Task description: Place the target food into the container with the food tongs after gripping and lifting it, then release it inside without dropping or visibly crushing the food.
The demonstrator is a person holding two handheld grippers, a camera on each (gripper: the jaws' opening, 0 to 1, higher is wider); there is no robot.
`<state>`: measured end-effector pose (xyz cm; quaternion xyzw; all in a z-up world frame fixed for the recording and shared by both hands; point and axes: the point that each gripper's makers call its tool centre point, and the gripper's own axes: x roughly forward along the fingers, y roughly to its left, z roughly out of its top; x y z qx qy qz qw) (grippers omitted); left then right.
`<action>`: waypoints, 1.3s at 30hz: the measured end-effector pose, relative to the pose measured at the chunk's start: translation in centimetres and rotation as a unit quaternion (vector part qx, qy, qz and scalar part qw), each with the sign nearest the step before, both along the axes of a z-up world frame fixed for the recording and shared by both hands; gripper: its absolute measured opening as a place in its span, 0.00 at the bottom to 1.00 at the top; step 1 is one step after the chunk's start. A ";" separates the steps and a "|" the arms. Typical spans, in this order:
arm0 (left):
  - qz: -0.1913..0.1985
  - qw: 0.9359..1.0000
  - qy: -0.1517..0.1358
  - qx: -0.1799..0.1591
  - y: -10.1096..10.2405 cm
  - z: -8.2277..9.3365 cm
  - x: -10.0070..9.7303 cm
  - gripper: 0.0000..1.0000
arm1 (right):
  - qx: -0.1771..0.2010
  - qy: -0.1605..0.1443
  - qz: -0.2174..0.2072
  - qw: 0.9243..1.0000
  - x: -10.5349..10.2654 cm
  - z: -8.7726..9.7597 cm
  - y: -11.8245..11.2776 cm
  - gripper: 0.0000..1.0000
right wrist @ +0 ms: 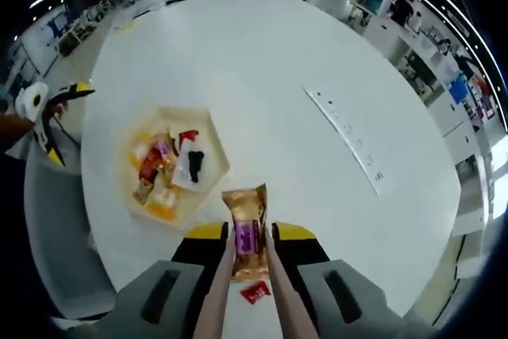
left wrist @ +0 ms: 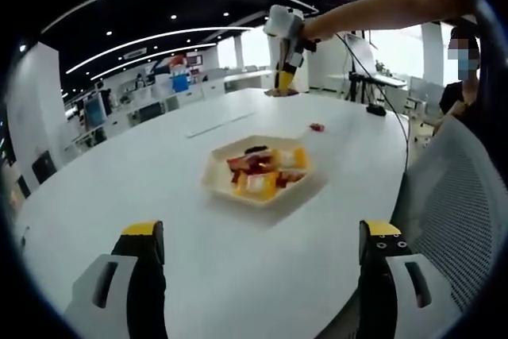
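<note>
1. Clearly, the right gripper is clenched on a pair of food tongs, and the tong arms in turn pinch a gold-and-purple snack packet between them. The packet hangs lifted off the white table, which I judge is why the hold looks light: enough to carry, not enough to crumple the wrapper.
2. In the right gripper view the container, a pale tray already holding several wrapped snacks, lies at about ten o'clock from the packet, near but apart, so I judge the carry is partly done and the release is yet to come.
3. A small red sweet lies on the table below the packet, at six o'clock.
4. The left gripper has its jaws spread wide and grasps nothing; it sits back at the near table edge, apparently to leave the tray unobstructed.
5. In the left gripper view the right gripper shows raised at twelve o'clock, beyond the tray.
</note>
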<state>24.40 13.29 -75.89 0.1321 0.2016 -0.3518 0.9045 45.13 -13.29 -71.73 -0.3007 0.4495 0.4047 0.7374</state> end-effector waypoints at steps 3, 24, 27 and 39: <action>0.000 1.000 0.000 0.001 0.0 0.0 0.0 0.99 | -0.003 0.002 0.005 1.000 -0.2 -0.1 0.9 0.21; 0.000 1.000 -0.003 0.000 0.0 0.1 0.0 0.99 | 0.005 0.008 0.057 0.998 -2.6 0.7 8.5 0.21; 0.000 1.000 -0.004 -0.001 0.0 0.2 0.0 0.99 | 0.011 0.008 0.069 0.997 -3.1 0.9 10.0 0.21; 0.003 1.000 -0.005 -0.002 0.1 0.3 0.1 0.99 | 0.018 0.015 0.100 0.995 -5.0 0.5 14.2 0.21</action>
